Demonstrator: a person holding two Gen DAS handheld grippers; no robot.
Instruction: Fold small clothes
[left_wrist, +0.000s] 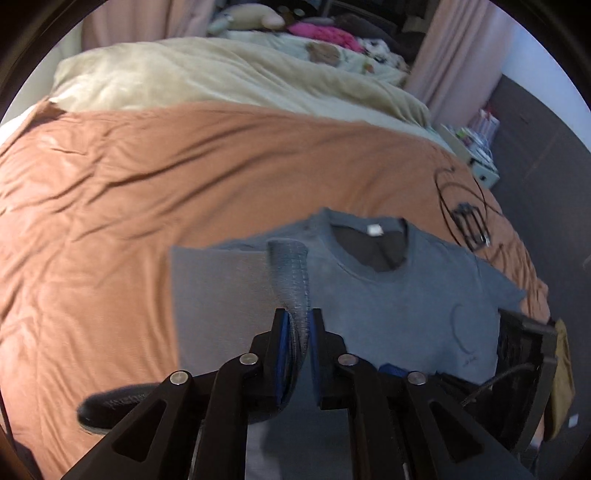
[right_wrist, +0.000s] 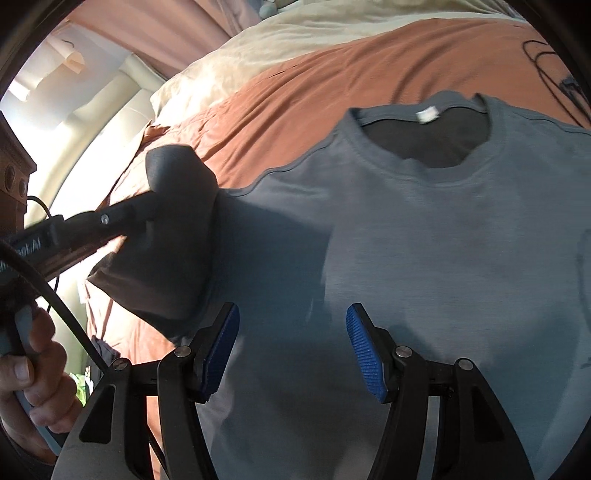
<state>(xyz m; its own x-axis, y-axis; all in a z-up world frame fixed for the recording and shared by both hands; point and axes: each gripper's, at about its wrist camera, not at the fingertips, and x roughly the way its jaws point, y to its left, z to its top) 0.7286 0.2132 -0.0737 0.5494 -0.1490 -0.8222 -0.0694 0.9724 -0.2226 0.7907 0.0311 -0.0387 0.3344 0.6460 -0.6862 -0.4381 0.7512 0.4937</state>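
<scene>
A grey-blue t-shirt (left_wrist: 406, 295) lies face up on the orange bed cover (left_wrist: 147, 184), its collar and white label pointing away from me. My left gripper (left_wrist: 297, 314) has the shirt's left sleeve (left_wrist: 291, 273) between its blue pads. The hem rests against the left pad and a thin gap shows at the right pad. In the right wrist view that sleeve (right_wrist: 173, 258) hangs lifted, draped over the left gripper's tip (right_wrist: 122, 218). My right gripper (right_wrist: 291, 314) hovers open over the shirt's body (right_wrist: 443, 240) with nothing between its fingers.
A cream blanket (left_wrist: 184, 74) covers the far part of the bed, with soft toys and clothes behind it. A black cable with a small frame (left_wrist: 469, 221) lies on the cover right of the collar. A person's hand (right_wrist: 33, 369) holds the left gripper's handle.
</scene>
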